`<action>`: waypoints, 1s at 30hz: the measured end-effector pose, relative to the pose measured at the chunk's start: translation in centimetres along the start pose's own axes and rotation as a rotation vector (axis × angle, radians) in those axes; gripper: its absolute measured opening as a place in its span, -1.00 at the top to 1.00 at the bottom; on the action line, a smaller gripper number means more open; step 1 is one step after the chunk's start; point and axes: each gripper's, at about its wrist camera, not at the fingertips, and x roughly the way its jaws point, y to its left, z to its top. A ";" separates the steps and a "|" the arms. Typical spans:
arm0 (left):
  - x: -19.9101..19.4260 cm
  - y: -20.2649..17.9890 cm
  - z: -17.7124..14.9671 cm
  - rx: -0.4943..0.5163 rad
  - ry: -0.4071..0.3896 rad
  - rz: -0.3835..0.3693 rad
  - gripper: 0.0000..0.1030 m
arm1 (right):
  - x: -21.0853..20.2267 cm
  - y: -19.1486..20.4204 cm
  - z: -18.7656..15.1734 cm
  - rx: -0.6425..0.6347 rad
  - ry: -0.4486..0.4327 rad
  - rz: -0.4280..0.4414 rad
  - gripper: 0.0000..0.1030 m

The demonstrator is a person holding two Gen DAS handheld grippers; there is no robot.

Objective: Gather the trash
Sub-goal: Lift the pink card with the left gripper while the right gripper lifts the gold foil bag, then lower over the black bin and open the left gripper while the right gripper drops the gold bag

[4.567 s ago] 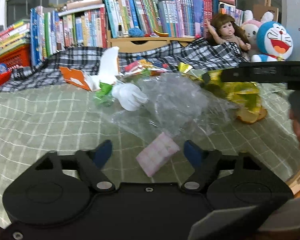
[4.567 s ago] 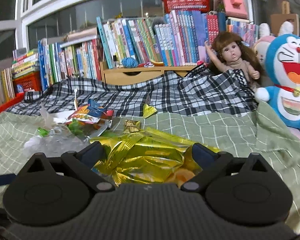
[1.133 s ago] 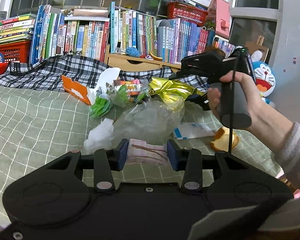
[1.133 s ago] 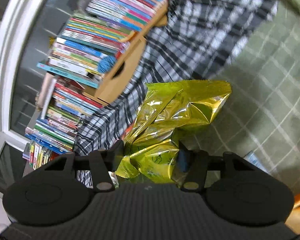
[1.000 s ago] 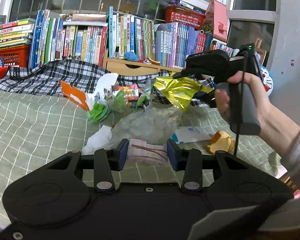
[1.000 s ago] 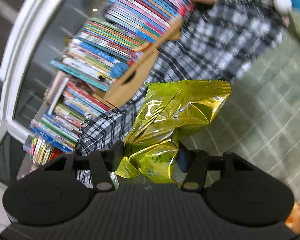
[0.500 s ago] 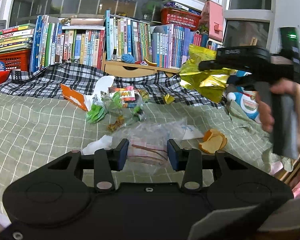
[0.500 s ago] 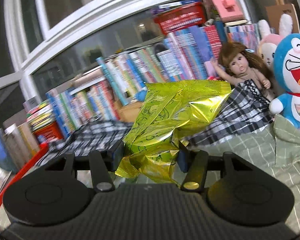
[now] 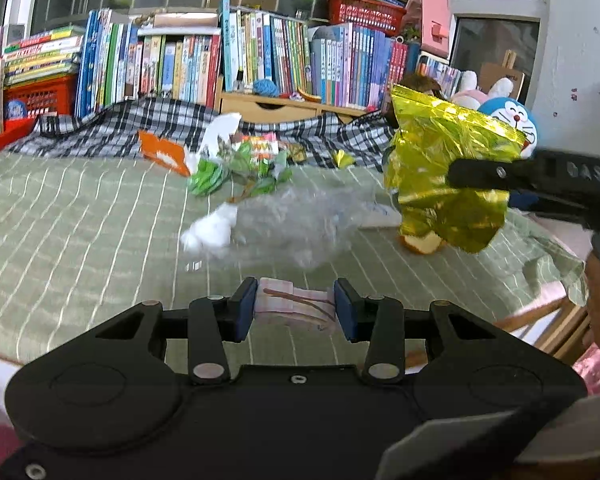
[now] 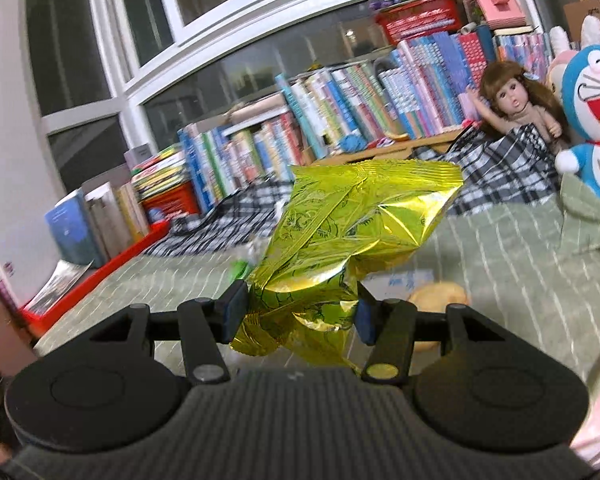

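My left gripper (image 9: 295, 308) is shut on the pink end of a clear plastic bag (image 9: 300, 224), which trails forward over the green checked bedspread (image 9: 80, 232). A white tissue (image 9: 212, 230) lies beside the bag. My right gripper (image 10: 298, 314) is shut on a crumpled gold foil snack bag (image 10: 352, 232), held above the bed. In the left wrist view that gold bag (image 9: 448, 176) hangs at the right, with the right gripper (image 9: 484, 172) clamped on it. More wrappers (image 9: 240, 164), green and orange, sit further back on the bed. A piece of orange peel (image 9: 420, 242) lies under the gold bag.
A row of books (image 9: 204, 64) lines the back, above a black-and-white plaid blanket (image 9: 140, 124). A doll (image 10: 516, 104) and a blue plush toy (image 10: 596, 120) stand at the right. A red tray (image 10: 100, 268) borders the bed's left side. A white paper (image 10: 400, 280) lies by the peel.
Both grippers have closed on their bags since the first frames. The right gripper lifted the gold bag off the bed and swung it right. The left gripper drew the clear bag back toward me.
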 end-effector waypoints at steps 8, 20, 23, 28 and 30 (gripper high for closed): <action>-0.8 0.3 -3.2 -0.020 0.092 -0.006 0.23 | -3.4 1.8 -5.4 -0.130 0.057 0.060 -0.14; 2.3 1.8 -8.7 -0.065 0.269 0.031 0.23 | -4.1 1.9 -12.2 -0.148 0.274 0.096 -0.14; 3.6 2.2 -10.1 -0.068 0.316 0.048 0.23 | -3.0 1.5 -14.1 -0.147 0.354 0.072 -0.14; 5.8 2.9 -12.4 -0.076 0.402 0.054 0.23 | -1.0 0.9 -16.7 -0.156 0.463 0.033 -0.14; 6.6 3.1 -13.0 -0.084 0.431 0.052 0.23 | -0.4 0.7 -17.3 -0.149 0.496 0.031 -0.14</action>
